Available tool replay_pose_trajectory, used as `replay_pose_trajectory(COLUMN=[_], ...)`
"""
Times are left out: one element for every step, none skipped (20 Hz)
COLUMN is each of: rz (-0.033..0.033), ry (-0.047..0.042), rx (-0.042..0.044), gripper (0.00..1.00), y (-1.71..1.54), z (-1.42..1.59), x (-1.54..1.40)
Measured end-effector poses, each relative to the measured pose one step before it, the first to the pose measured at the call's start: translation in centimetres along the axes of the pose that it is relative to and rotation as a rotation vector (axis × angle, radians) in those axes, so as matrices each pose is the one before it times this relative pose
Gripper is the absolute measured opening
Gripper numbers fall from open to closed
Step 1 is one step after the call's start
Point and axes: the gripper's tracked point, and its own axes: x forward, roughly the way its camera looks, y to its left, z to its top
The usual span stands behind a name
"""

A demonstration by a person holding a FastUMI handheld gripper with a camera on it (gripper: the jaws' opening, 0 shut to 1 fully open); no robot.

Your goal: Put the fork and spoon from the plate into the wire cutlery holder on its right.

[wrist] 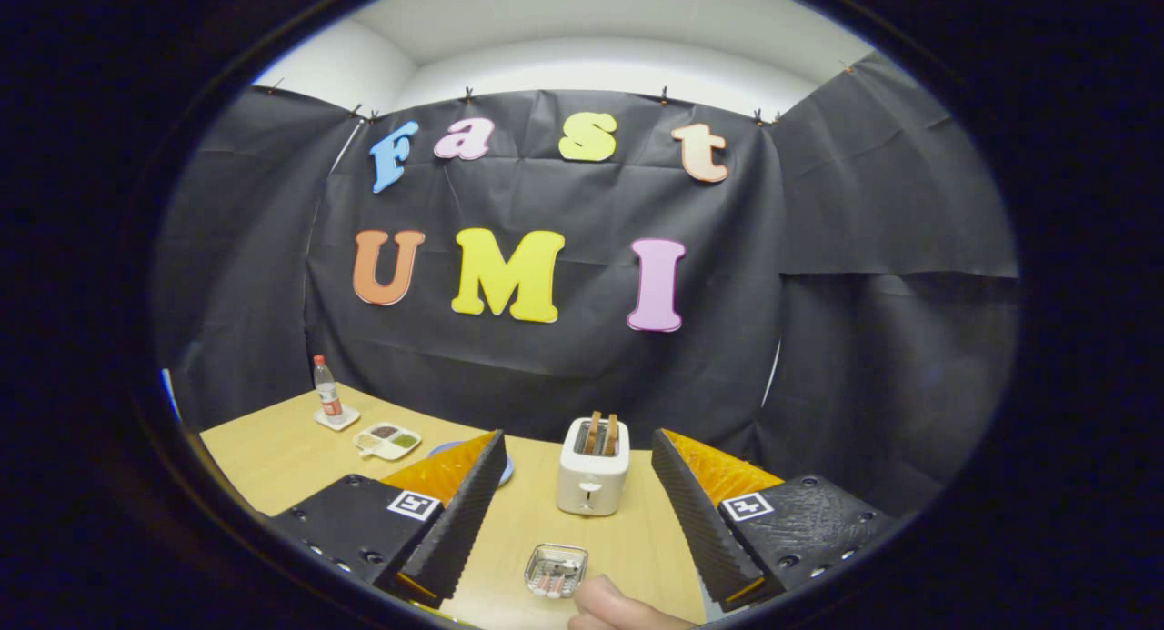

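While the gripper (pixel 575 512) hangs with fingers spread wide, holding nothing, the wooden table (pixel 273 457) carries a toaster (pixel 593 478) beyond them, and the wire cutlery holder (pixel 556 570) lies between them, beside a fingertip (pixel 607 605).

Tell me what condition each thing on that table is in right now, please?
Gripper: open, fingers spread wide, nothing between them.
Toaster: upright, two slices sticking up from its slots.
Wire cutlery holder: between the fingers' bases, something lying in it, too small to identify.
Bottle: upright, cap on, standing on a small white tray.
Divided dish: sections filled with food.
Blue plate: mostly hidden behind a finger.
Hand: beside the holder.
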Motion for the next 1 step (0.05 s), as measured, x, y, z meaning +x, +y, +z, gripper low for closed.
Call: replay_pose_trajectory(rz=[-0.00689], ry=[0.00164], rx=[-0.00213], gripper=[0.96], y=[-0.134], z=[-0.148], x=[0.108])
